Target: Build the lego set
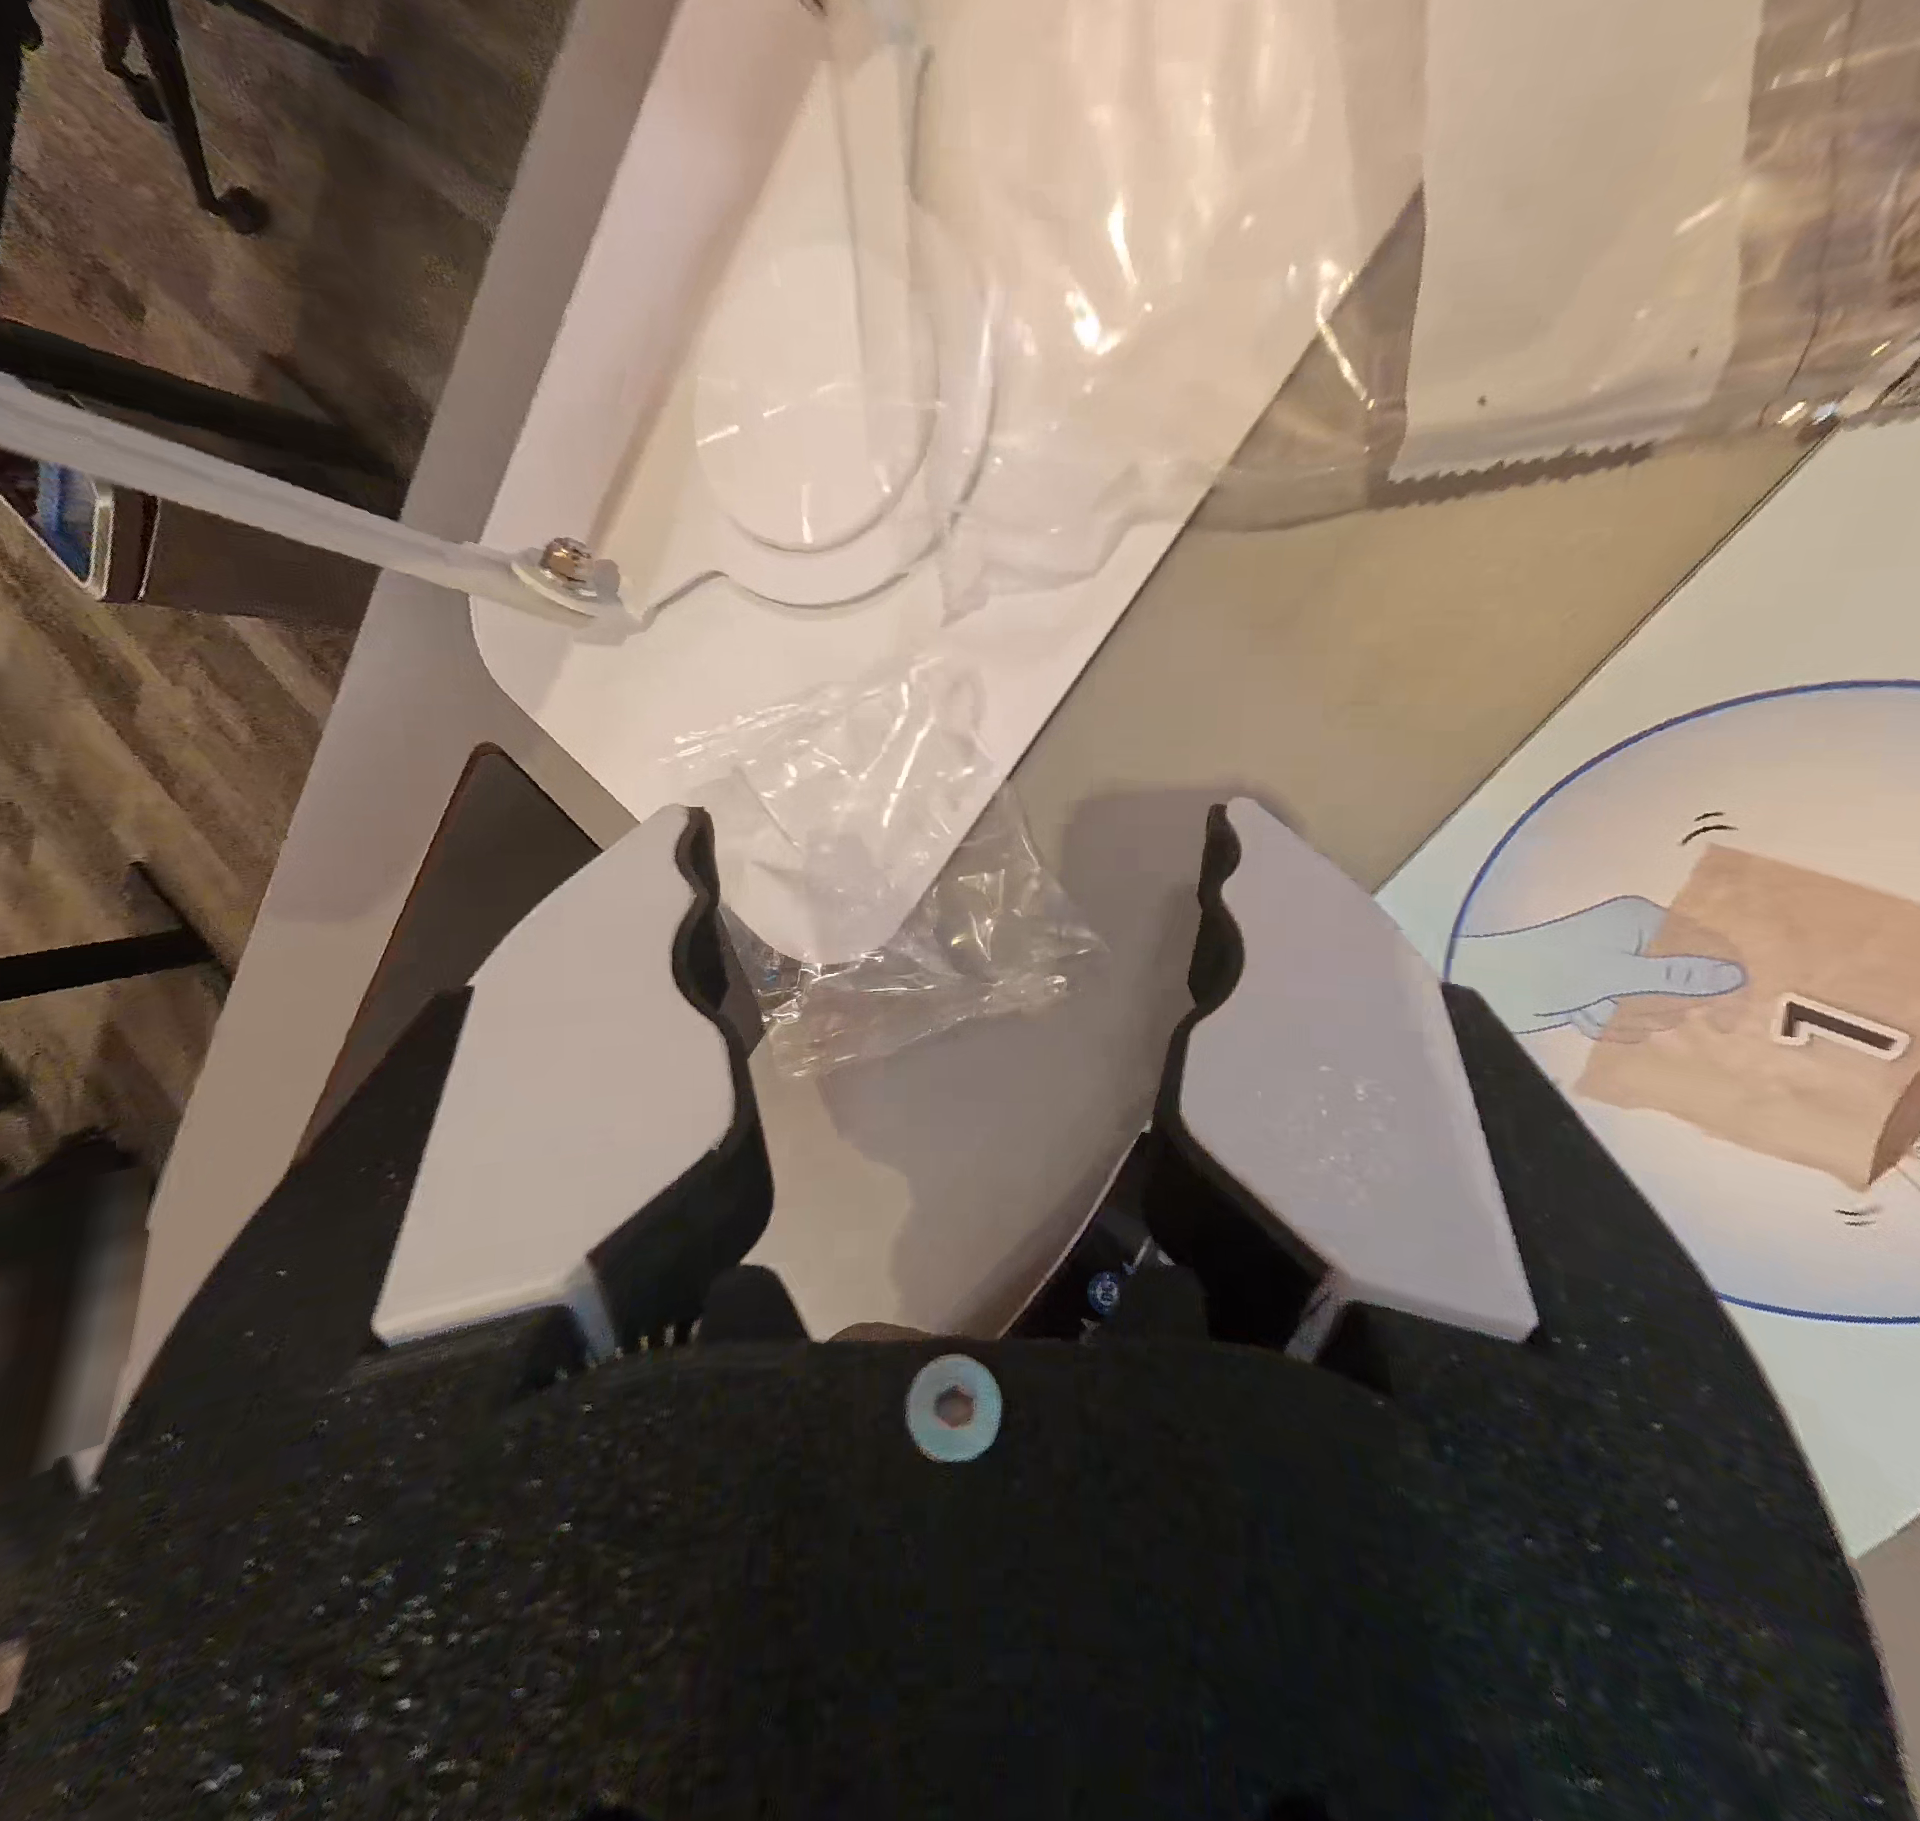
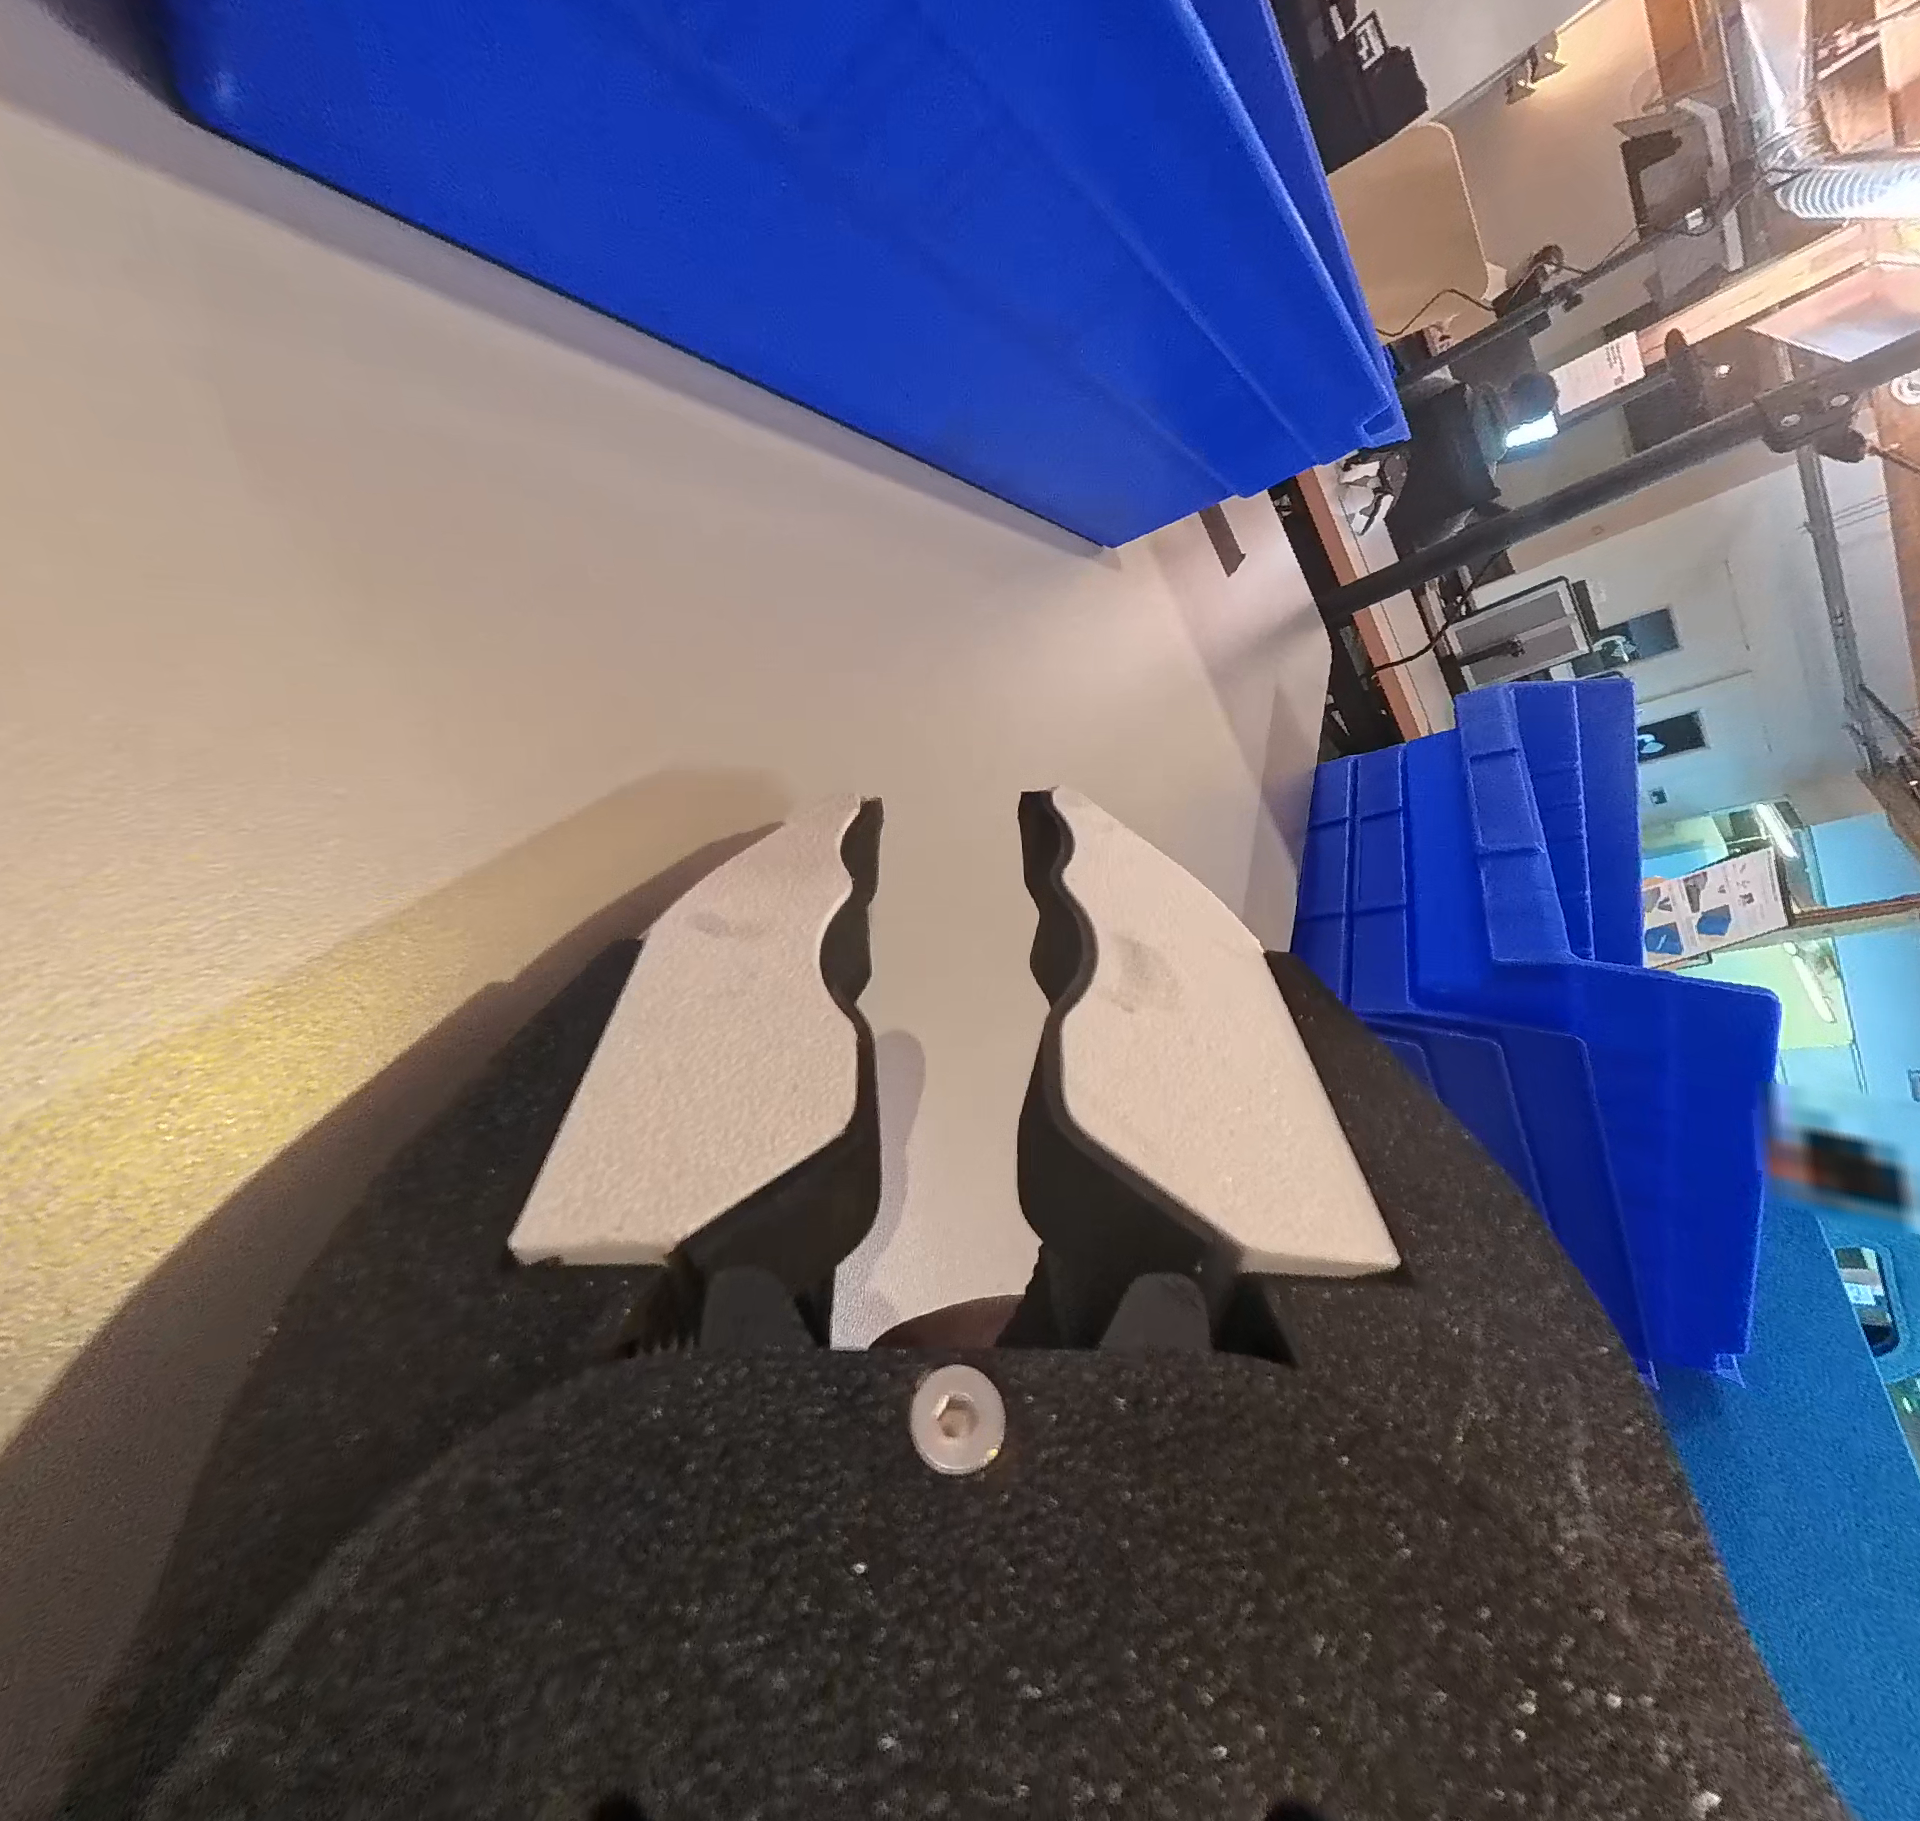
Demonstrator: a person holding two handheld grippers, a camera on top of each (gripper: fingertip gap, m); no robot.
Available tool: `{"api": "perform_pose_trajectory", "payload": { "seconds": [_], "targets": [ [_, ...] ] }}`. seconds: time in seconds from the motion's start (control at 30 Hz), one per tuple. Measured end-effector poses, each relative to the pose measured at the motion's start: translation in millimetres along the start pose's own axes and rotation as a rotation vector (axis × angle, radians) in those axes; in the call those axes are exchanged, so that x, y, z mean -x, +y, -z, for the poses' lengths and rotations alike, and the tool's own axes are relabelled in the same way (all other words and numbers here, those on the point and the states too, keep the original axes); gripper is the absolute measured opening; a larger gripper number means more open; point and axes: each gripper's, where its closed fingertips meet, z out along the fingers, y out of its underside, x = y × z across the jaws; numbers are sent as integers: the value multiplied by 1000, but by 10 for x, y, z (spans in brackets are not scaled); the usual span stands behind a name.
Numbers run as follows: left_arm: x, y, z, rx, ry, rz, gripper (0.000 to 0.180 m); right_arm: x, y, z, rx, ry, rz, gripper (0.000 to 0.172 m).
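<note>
Between the wide-spread fingers of the left gripper [image 1: 956,898] lies a small crumpled clear plastic bag [image 1: 914,950], slack on the table [image 1: 1247,628] – neither pad presses on it, though its edge lies close by the left pad. Part of the bag rests on the rounded corner of a white plate [image 1: 727,680], which carries a bolted white strap [image 1: 312,514] near its outer corner and larger clear wrapping [image 1: 1039,265] farther up. To the right sits a printed sheet [image 1: 1714,992] with a drawing of a hand holding a brown bag; its one marking is left unread. Bare tabletop runs between plate and sheet.

The right gripper [image 2: 951,878] stands narrowly parted with nothing between its pads, over bare white surface [image 2: 520,628] – a blue bin [image 2: 831,213] beyond on one side, stacked blue bins [image 2: 1558,992] on the other.
</note>
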Motion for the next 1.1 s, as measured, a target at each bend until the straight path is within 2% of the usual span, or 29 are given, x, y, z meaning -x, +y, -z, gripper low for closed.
{"api": "perform_pose_trajectory", "payload": {
  "seconds": [0.1, 0.17, 0.27, 0.33, 0.43, 0.5, 0.6, 0.7, 0.8, 0.93, 1.1],
  "targets": [
    [-98, -102, 235, -118, 67, 85, 88, 1, 0, -1, 0, 0, 1, 27],
    [-350, -207, 516, -225, 174, 98, 87, 1, 2, -2, 2, 1, 1, 27],
    [-1016, -235, 1003, -346, 404, -10, 85, -2, 6, -7, 5, 1, 0, 26],
    [-1498, -129, 1269, -396, 531, -120, 82, -3, 8, -11, 8, 4, 1, 26],
    [-2075, 105, 1473, -417, 650, -228, 75, -3, 8, -14, 11, 10, 9, 25],
    [-2336, 216, 1484, -418, 672, -259, 63, -3, 7, -14, 13, 15, 15, 24],
    [-2565, 251, 1393, -419, 626, -274, 46, -4, 7, -14, 13, 22, 20, 24],
    [-2637, 136, 1331, -469, 555, -246, 12, -3, 1, -8, 9, 27, 25, 25],
    [-2784, 26, 1347, -504, 591, -222, 12, -14, -19, 21, -9, 36, 23, 25],
    [-2902, -196, 1291, -540, 556, -221, 14, -40, 23, 121, 12, 42, -4, 27],
    [-3100, -598, 1183, -578, 574, -238, 19, -24, 40, 333, 25, 49, -56, 27]
  ]
}}
